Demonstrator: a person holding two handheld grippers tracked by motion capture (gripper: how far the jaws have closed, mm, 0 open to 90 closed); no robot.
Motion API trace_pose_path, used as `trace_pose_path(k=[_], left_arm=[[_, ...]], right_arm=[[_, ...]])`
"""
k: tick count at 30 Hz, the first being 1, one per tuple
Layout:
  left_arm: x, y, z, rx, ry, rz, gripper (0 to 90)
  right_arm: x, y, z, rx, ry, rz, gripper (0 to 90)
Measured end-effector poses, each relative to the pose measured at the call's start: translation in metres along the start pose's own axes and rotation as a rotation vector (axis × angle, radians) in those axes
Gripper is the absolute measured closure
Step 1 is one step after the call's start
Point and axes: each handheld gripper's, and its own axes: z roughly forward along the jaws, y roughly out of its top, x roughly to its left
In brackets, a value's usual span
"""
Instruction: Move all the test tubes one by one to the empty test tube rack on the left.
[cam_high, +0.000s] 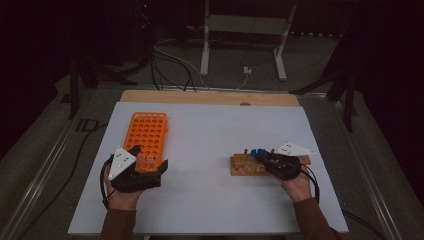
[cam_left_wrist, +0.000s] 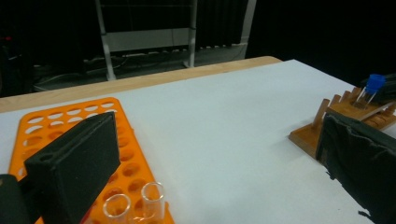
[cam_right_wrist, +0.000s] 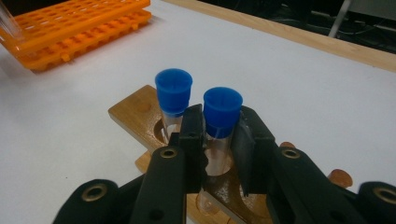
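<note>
- Blue-capped tube (cam_right_wrist: 219, 122) stands upright in wooden rack (cam_right_wrist: 135, 114), on the person's right of the worktop (cam_high: 210, 150).
- Right gripper (cam_right_wrist: 217, 140): jaws closed in, pads pressing the tube's sides just below the cap (tube seated in its hole).
- 2nd capped tube (cam_right_wrist: 173, 100) just beside, touching neither jaw.
- Left gripper (cam_left_wrist: 215, 154): jaws wide apart, nothing held, over near end of orange rack (cam_left_wrist: 70, 135) w/ two uncapped tubes (cam_left_wrist: 135, 205).
</note>
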Motion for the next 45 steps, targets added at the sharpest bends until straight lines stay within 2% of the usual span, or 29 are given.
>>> trace_pose_path(k=[7,14,33,38,45], left_arm=[[-0.006,-0.001,0.007,0.014,-0.024,0.006,0.5],[-0.011,-0.001,0.014,0.023,-0.043,0.017,0.5],[-0.019,-0.005,0.021,0.038,-0.068,0.035,0.5],[-0.027,-0.003,0.025,0.036,-0.091,0.046,0.5],[-0.04,0.0,0.035,0.044,-0.131,0.065,0.9]], right_arm=[[0.0,0.001,-0.001,-0.001,-0.005,-0.003,76.6],[-0.001,0.005,-0.009,-0.021,-0.009,0.005,76.7],[0.006,0.035,-0.049,-0.147,-0.029,-0.008,76.8],[0.011,0.041,-0.056,-0.162,0.007,-0.012,76.8],[0.023,0.044,-0.052,-0.144,0.061,-0.029,76.8]])
